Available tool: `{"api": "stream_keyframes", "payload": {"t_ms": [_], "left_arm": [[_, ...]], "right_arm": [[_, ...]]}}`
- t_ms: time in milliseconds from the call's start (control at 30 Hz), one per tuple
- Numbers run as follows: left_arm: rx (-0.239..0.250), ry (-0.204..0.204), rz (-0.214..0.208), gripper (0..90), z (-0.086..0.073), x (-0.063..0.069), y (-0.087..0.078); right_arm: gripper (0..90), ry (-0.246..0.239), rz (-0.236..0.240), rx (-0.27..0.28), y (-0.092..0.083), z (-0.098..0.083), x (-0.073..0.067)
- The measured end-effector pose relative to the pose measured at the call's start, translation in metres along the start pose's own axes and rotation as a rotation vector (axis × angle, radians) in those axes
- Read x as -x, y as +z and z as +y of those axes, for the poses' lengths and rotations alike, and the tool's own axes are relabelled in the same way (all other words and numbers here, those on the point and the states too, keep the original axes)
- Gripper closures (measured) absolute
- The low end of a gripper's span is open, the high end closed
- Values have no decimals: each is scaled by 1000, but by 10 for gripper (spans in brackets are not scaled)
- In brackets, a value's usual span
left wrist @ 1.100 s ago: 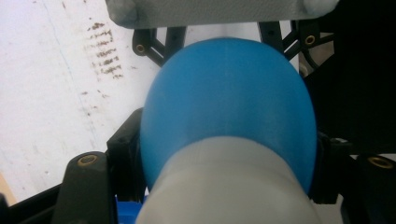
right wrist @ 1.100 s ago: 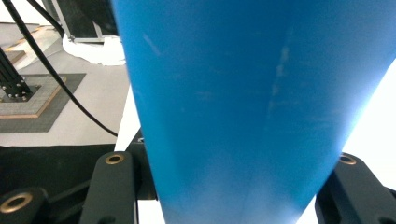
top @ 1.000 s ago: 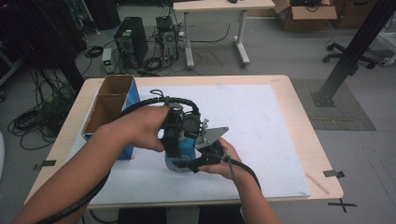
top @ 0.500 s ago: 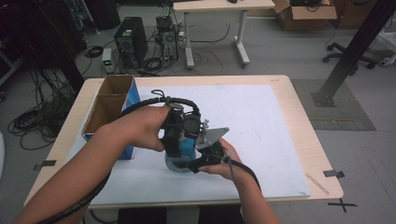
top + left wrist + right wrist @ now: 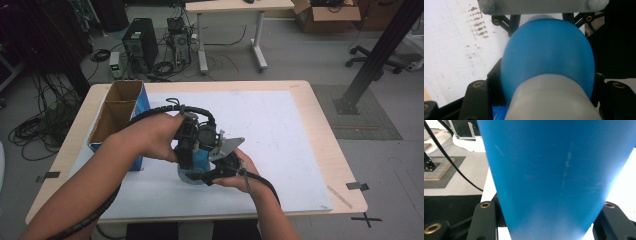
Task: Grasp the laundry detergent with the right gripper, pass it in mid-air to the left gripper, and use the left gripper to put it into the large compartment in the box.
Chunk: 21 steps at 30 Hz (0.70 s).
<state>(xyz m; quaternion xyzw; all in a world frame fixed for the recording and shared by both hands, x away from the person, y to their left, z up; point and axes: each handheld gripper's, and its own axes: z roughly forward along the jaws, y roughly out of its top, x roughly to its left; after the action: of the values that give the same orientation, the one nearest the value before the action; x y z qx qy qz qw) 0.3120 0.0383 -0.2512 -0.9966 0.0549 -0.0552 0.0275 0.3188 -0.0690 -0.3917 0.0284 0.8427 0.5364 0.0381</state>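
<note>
Blue bottle (image 5: 200, 161): stands near the front middle of the table, on the white sheet (image 5: 280, 135), between the two grippers; a blue body with a grey-white cap end seen close in the left gripper view (image 5: 549, 65).
Left gripper (image 5: 186, 150): held from above by the person's left hand (image 5: 157, 135); its black jaws sit on either side of the bottle's rounded blue shoulder, clamped against it.
Right gripper (image 5: 220, 167): held low by the right hand (image 5: 240, 172), with its grey three-cornered plate on top; its jaws flank the bottle's blue wall (image 5: 556, 177) and press on it.
Cardboard box (image 5: 117, 112): open, with a blue side, at the table's left edge, apart from the bottle.
Table (image 5: 320, 115): light wood, mostly covered by the white sheet.
</note>
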Motion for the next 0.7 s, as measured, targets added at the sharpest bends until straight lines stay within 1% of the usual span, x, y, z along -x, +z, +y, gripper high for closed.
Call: {"api": "stream_keyframes", "payload": {"t_ms": [200,300,333,467,533,633,667,700], "left_arm": [[4,2,20,383,1,2,-5],[-3,1,21,383,2,2,-7],[-14,4,22,383,4,2,-8],[-16,8,30,383,4,2,-9],[-14,10,31,382,4,1,-10],[-10,3,38,382,4,1,-12],[-8,1,39,382,3,0,-12],[-12,1,37,382,3,0,-13]], "right_arm": [[436,-20,-18,-3,-3,3,0],[432,-23,-22,1,-4,5,-1],[430,-25,-20,1,-5,5,-1],[421,-31,-33,12,-5,5,-1],[393,-22,-33,23,-5,4,-1],[306,-5,-37,33,-4,2,-2],[309,5,-39,30,-4,1,-2],[306,3,-40,29,-3,1,-2]]}}
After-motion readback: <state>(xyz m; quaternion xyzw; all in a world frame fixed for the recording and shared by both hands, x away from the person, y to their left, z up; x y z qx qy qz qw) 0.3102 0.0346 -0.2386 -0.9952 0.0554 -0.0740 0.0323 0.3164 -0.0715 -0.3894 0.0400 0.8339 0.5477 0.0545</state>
